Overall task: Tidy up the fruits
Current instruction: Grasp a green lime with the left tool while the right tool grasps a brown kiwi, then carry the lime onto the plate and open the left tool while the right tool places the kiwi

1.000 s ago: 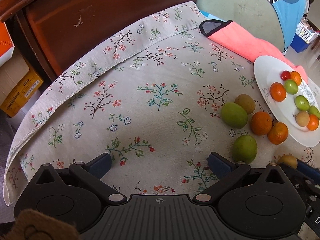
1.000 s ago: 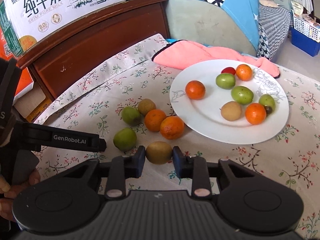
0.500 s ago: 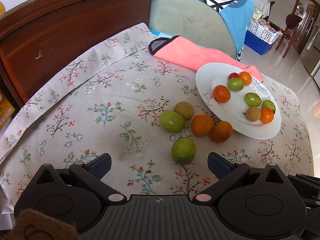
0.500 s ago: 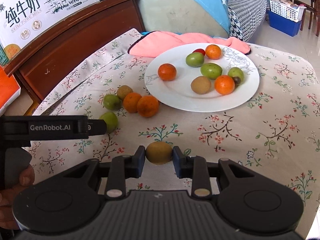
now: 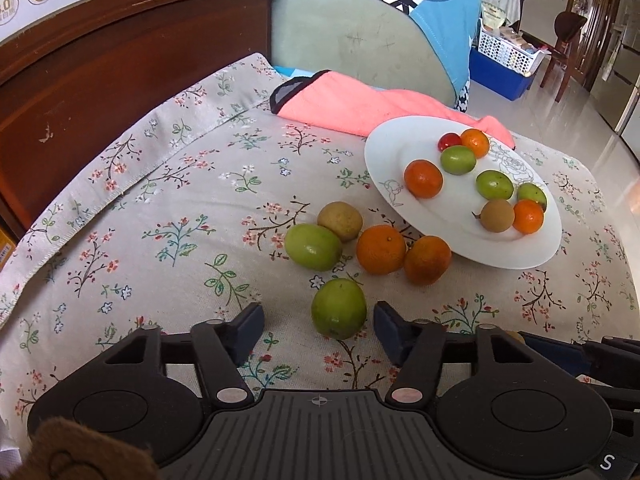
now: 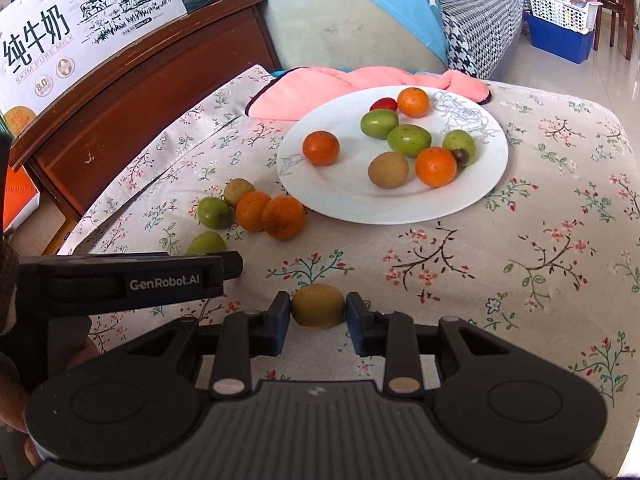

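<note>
Floral cloth covers the table (image 5: pixel 168 216). On it the white plate (image 6: pixel 320 200) already holds nine fruits; five wait beside it. Nearest, a green fruit (image 5: pixel 339 308) sits between the left gripper's (image 5: pixel 318 330) closing jaws, untouched. Right gripper (image 6: pixel 318 314) jaws pinch a brown fruit (image 6: pixel 318 306), not yet plated.
</note>
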Tool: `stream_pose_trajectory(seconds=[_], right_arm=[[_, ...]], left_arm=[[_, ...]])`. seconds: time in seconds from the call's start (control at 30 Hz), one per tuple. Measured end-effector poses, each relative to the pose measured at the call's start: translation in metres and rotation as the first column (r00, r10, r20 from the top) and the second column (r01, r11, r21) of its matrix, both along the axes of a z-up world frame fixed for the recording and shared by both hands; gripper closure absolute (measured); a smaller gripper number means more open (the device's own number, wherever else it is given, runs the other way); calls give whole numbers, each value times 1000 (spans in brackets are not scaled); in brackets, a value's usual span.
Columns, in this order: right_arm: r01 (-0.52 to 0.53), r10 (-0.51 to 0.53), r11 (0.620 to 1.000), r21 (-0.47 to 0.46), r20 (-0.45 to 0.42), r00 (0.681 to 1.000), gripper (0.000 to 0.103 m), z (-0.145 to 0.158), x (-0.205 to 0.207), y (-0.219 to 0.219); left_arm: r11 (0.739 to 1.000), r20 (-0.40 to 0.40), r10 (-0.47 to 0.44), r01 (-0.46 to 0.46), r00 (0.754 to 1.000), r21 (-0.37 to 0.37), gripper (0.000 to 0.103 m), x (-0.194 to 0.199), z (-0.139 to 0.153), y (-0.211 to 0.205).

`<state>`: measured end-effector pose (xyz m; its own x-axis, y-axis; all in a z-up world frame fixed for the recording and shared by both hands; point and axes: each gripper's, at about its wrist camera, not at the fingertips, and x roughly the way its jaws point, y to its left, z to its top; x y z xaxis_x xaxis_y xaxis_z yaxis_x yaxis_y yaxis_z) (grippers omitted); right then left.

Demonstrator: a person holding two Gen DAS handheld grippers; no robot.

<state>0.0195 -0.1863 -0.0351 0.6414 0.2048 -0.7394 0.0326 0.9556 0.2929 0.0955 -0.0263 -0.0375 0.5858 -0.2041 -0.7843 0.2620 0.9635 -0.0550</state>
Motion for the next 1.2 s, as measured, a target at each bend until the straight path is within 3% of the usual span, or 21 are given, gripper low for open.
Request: stream_pose_trajectory(seconds=[0.17,0.37,0.5,0.73,0.97,1.07,1.2], right_arm=[[-13,13,1000,-12,5,1000,73,0,1,1],[-13,13,1000,13,2,1000,74,4,2,-3],[-16,15,1000,23,26,1000,74,17,4,-8],[-18,12,998,54,105,994,74,54,16,-34],[-13,2,998,60,174,985,74,74,37,-60],[-2,-13,996,88,178,984,74,74,45,-69],[14,-31,994,106,159,987,74,70,58,-77]], left_arm=[[999,3,-2,3,1000,-42,77,-1,3,3],[999,20,6,-5,1000,-46,77,-2,9,5],[999,72,0,4,997,-51,77,-3,26,4],[996,170,-54,65,984,-63,77,6,63,-1],[989,221,-128,141,967,-46,77,24,77,-17],[986,226,-144,159,963,-50,77,33,79,-22],[982,162,-147,163,976,-94,77,47,73,-25]])
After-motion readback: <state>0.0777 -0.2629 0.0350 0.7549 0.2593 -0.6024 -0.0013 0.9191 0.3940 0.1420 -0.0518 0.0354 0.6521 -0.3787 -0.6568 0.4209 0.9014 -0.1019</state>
